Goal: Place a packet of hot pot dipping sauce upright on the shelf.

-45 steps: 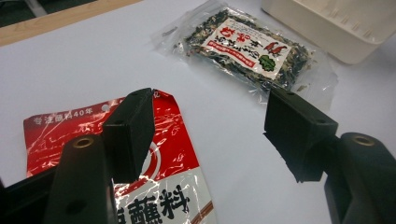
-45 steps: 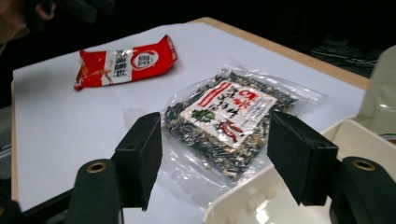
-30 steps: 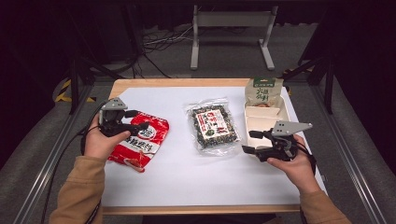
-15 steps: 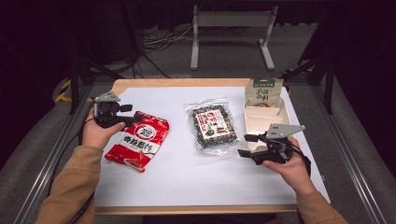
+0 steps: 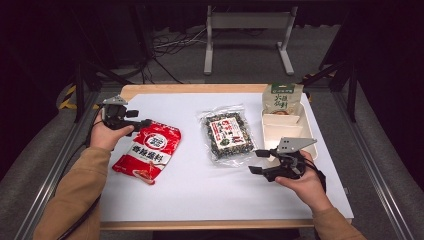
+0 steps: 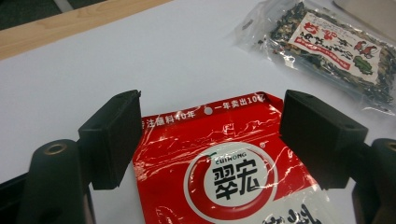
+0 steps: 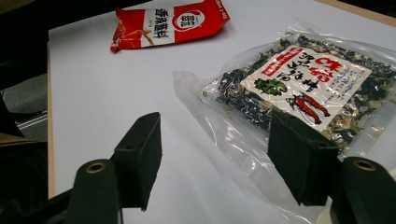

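A red snack packet lies flat on the white table top, left of centre. My left gripper hovers at its far end, pointing right. In the left gripper view the open jaws straddle the top edge of the red packet without pressing it; they have just been opening. A clear packet of dark dried vegetables lies in the middle. My right gripper stands open just right of its near corner. The corner of the clear packet lies between the jaws, untouched.
A white tray sits at the right rear of the table, with a green and white pouch leaning at its far end. A wooden table edge runs along the back. Metal rails flank both sides.
My left hand has drawn back toward the far left, off the red packet, which stays flat. The right hand has barely shifted.
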Tool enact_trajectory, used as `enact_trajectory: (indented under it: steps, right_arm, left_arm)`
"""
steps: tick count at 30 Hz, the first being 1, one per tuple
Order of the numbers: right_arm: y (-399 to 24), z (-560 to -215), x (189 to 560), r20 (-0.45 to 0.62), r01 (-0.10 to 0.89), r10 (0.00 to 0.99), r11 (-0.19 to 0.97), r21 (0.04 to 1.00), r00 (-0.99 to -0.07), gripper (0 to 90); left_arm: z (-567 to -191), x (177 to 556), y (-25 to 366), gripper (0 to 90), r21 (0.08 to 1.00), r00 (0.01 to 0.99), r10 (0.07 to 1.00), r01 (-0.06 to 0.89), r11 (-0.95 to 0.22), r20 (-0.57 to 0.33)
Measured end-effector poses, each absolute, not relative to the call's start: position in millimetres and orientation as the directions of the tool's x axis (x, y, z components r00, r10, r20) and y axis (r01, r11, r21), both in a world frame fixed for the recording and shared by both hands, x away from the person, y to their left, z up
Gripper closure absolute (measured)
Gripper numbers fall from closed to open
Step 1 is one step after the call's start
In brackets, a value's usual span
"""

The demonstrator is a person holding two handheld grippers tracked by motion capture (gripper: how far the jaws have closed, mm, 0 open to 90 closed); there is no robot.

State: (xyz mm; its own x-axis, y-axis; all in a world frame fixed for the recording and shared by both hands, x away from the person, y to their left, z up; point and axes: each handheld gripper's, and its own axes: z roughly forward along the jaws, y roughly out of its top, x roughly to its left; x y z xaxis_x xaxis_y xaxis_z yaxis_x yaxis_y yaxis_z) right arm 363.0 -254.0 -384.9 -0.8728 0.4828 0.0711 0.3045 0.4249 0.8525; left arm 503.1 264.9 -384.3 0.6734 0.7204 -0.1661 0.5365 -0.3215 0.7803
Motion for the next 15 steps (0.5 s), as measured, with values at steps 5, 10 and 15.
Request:
enact_trajectory:
  steps: [5, 10, 15]
  right_arm:
    - [-253, -388, 361, 0.077, 0.312, 0.483, 0.428, 0.848, -0.872, 35.1]
    - [-254, -391, 360, 0.081, 0.319, 0.487, 0.428, 0.846, -0.87, 34.5]
    - [-254, -392, 360, 0.088, 0.326, 0.486, 0.43, 0.842, -0.87, 34.3]
  left_arm:
    - [-396, 513, 266, 21.1, 0.774, 0.666, 0.727, 0.546, -0.322, -0.167]
    - [-408, 523, 268, 21.2, 0.782, 0.658, 0.734, 0.543, -0.305, -0.17]
    - [-417, 530, 269, 23.6, 0.777, 0.658, 0.731, 0.552, -0.302, -0.184]
